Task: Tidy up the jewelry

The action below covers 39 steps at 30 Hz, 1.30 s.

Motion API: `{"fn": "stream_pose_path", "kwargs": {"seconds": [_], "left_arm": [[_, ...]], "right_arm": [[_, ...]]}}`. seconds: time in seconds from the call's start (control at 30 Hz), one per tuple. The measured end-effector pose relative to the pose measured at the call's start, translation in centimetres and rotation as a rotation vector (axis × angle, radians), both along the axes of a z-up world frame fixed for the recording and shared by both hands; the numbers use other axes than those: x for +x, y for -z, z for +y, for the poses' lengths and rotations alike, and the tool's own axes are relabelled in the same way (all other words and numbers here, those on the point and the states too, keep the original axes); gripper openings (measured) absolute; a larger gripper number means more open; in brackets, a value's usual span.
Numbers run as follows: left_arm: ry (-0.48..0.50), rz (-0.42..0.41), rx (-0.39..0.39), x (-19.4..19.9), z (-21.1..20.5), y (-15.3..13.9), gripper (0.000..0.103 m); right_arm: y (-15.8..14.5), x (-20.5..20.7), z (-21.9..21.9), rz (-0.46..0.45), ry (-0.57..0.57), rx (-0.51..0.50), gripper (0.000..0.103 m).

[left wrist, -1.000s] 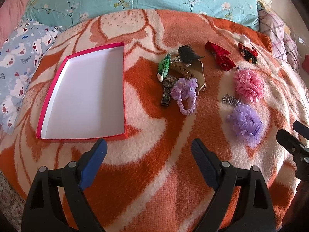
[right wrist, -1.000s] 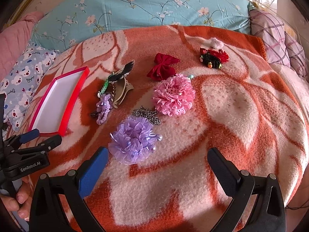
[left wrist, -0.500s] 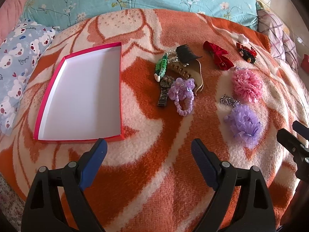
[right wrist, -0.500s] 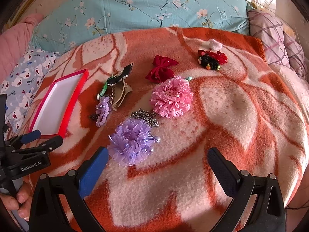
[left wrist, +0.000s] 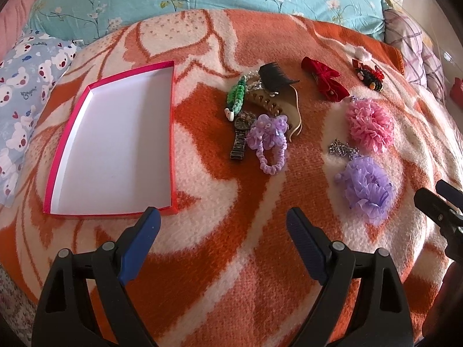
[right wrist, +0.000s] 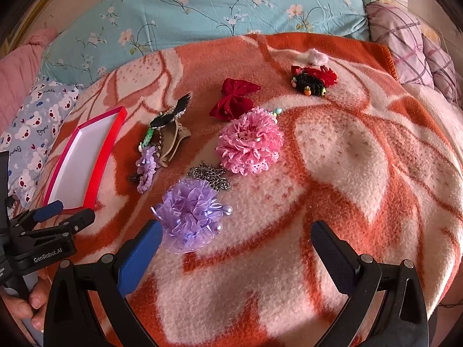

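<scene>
An open red box (left wrist: 115,141) with a white inside lies on the orange blanket, left of a heap of accessories: a small purple scrunchie (left wrist: 270,140), a watch (left wrist: 241,136), a green band (left wrist: 235,98), a tan claw clip (left wrist: 277,107) and a black comb (left wrist: 275,78). Further right are a red bow (left wrist: 324,79), a pink flower scrunchie (left wrist: 370,125), a silver chain (left wrist: 343,149) and a purple flower scrunchie (right wrist: 192,212). My left gripper (left wrist: 222,241) is open over bare blanket. My right gripper (right wrist: 235,253) is open, its left finger just short of the purple flower scrunchie.
A black and red hair clip (right wrist: 314,79) lies near the blanket's far edge. Pillows ring the bed: teal floral (right wrist: 217,8) behind, bear print (left wrist: 20,92) at left, plaid (right wrist: 405,40) at right. A hand (right wrist: 20,303) holds the left gripper's handle.
Both grippers have drifted slightly forward and left across the blanket; the right one has come closer to the purple flower scrunchie. Nothing has been picked up.
</scene>
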<state>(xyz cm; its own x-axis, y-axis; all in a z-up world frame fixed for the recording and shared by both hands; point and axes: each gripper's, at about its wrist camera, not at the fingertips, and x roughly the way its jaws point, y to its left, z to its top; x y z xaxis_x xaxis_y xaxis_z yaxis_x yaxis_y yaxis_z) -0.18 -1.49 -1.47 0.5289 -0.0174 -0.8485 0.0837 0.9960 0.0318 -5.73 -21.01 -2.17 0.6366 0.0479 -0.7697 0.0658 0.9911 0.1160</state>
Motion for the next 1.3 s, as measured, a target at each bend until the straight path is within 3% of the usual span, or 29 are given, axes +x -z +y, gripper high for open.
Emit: {"fn": "stream_pose_path", "kwargs": {"seconds": [0.57, 0.83, 0.93, 1.3], "left_arm": [[0.042, 0.019, -0.045, 2.4, -1.0, 1.0, 0.09], [0.064, 0.035, -0.079, 3.9, -1.4, 1.8, 0.09], [0.079, 0.037, -0.107, 4.5, -1.7, 2.1, 0.089], [0.124, 0.118, -0.212, 8.8, -3.3, 5.3, 0.062]], "right_arm": [[0.7, 2.3, -1.7, -0.026, -0.024, 0.057, 0.101], [1.3, 3.9, -1.8, -0.015, -0.034, 0.049, 0.097], [1.5, 4.5, -2.0, -0.015, -0.032, 0.055, 0.091], [3.1, 9.3, -4.0, 0.021, 0.011, 0.116, 0.07]]}}
